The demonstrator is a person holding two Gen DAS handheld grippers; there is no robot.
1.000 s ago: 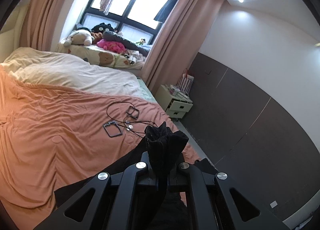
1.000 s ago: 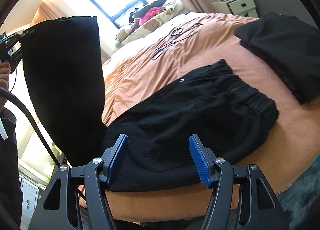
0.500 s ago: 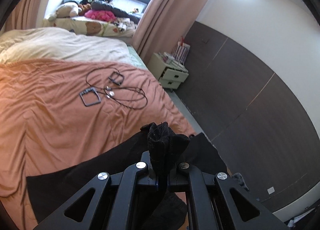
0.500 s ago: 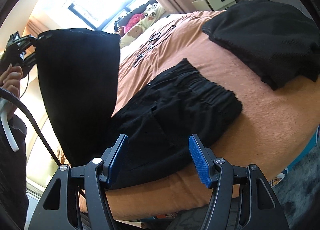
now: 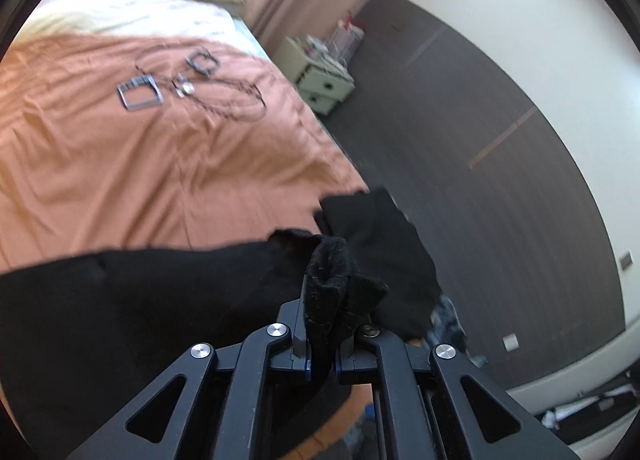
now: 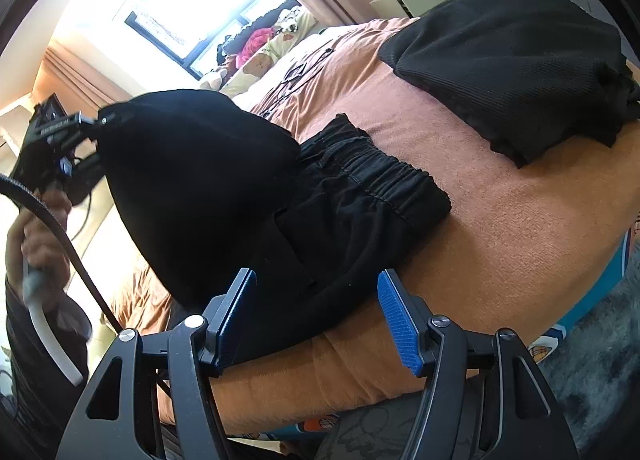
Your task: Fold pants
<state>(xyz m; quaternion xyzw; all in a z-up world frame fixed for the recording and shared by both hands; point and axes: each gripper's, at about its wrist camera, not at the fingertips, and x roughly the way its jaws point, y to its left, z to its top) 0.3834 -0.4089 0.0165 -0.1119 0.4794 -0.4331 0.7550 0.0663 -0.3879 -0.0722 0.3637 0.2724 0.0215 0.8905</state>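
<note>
Black pants lie on the orange bed cover, elastic waistband toward the right. My left gripper is shut on the bunched leg end of the pants. It also shows in the right wrist view, holding the leg end up so the leg hangs over the waist part. My right gripper is open and empty, just off the bed's near edge, in front of the pants.
A folded black garment lies at the bed's right corner, also in the left wrist view. Cables and square frames lie mid-bed. A nightstand, dark wall panel, pillows and window stand behind. A dark rug covers the floor.
My left gripper has carried the held leg end lower and toward the waistband, so the raised leg droops over the waist part. My right gripper stays open and has shifted slightly.
</note>
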